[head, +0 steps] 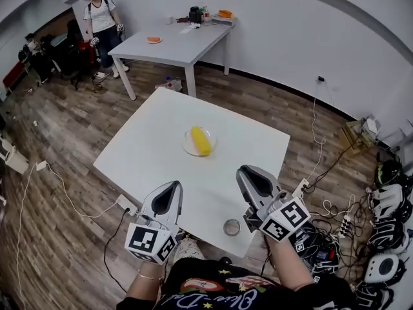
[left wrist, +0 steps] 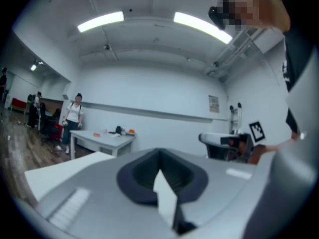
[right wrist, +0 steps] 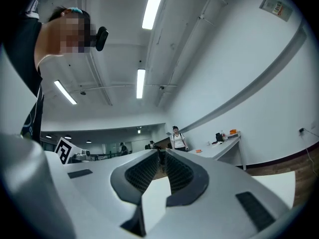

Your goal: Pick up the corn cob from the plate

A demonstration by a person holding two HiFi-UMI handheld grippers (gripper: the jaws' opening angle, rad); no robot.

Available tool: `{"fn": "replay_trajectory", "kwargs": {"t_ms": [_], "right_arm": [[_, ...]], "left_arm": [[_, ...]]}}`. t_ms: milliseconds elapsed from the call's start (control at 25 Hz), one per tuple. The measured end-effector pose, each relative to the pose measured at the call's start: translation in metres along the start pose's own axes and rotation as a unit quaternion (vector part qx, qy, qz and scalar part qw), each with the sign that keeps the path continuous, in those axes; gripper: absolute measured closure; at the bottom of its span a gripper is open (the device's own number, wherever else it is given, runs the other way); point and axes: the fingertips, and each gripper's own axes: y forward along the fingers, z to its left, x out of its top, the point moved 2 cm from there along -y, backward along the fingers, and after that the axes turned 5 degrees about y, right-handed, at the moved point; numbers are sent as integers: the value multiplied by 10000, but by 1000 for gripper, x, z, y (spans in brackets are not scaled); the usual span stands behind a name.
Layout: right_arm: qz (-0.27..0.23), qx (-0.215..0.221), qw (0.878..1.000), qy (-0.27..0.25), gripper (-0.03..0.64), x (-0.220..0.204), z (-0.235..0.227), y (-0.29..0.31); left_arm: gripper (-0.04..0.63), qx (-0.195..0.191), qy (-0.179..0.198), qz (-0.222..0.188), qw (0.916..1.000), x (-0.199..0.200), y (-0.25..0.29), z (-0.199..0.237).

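Observation:
A yellow corn cob (head: 201,140) lies on a small clear plate (head: 188,146) near the middle of a white table (head: 155,141). Both grippers hover over the table's near edge, well short of the plate. My left gripper (head: 173,187) is at the lower left, its jaws together with nothing between them. My right gripper (head: 248,172) is at the lower right, also shut and empty. In the left gripper view the left gripper (left wrist: 160,156) points level across the room. In the right gripper view the right gripper (right wrist: 161,153) tilts slightly upward. Neither gripper view shows the corn.
A small ring-shaped object (head: 231,227) lies on the table's near edge between the grippers. A second white table (head: 184,44) with small items stands at the back, and a person (head: 102,19) stands beside it. Cables and devices (head: 381,218) crowd the floor at right.

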Motion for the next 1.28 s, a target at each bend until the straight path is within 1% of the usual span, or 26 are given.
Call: {"fn": "replay_trajectory", "kwargs": {"t_ms": [80, 200, 280, 320, 360, 400, 440, 520, 640, 720, 840, 880, 920, 1040, 1120, 1200, 1280], "right_arm": [[126, 6, 9999, -54, 584, -9, -12, 29], [455, -127, 9987, -168, 509, -25, -40, 85], [815, -298, 9961, -153, 483, -44, -61, 124], [1044, -366, 9938, -98, 457, -57, -70, 143], [1295, -415, 9907, -16, 409, -72, -79, 160], [1551, -458, 9868, 73, 380, -87, -89, 176], [1804, -510, 9822, 139, 369, -103, -98, 190], [2340, -639, 9700, 142, 353, -133, -119, 215], [3165, -789, 9453, 30, 333, -172, -149, 242], [3720, -764, 9251, 19, 327, -196, -165, 254], [4525, -749, 8886, -39, 324, -233, -174, 253], [4687, -798, 8797, -92, 324, -239, -178, 253], [4785, -859, 8738, -118, 324, -242, -183, 253], [4960, -1004, 8625, -48, 324, -249, -192, 260], [5156, -1073, 8501, -43, 324, -258, -194, 263], [5318, -1230, 8379, -48, 324, -266, -197, 265], [5368, -1428, 8315, -54, 324, -271, -200, 268]], "left_arm": [[607, -86, -8, -49, 10000, -4, 21, 23], [607, -325, 41, -51, 9995, -4, 63, 60], [607, -470, -52, -11, 9989, 0, 89, 87], [607, -555, -134, 4, 9984, 0, 101, 99], [607, -656, -212, 25, 9976, -1, 111, 110], [607, -758, -271, 59, 9967, -4, 121, 119], [607, -842, -313, 100, 9959, -8, 131, 129], [607, -943, -414, 173, 9945, -18, 149, 147], [607, -1076, -544, 245, 9924, -32, 170, 166], [607, -1145, -603, 336, 9910, -43, 179, 175], [607, -1209, -810, 435, 9884, -57, 181, 188], [607, -1217, -860, 425, 9879, -58, 183, 193], [607, -1219, -896, 405, 9877, -58, 186, 197], [607, -1217, -995, 354, 9869, -60, 194, 209], [607, -1237, -1069, 340, 9860, -62, 195, 212], [607, -1276, -1094, 349, 9851, -63, 194, 214], [609, -1296, -1109, 370, 9847, -65, 194, 217]]}}
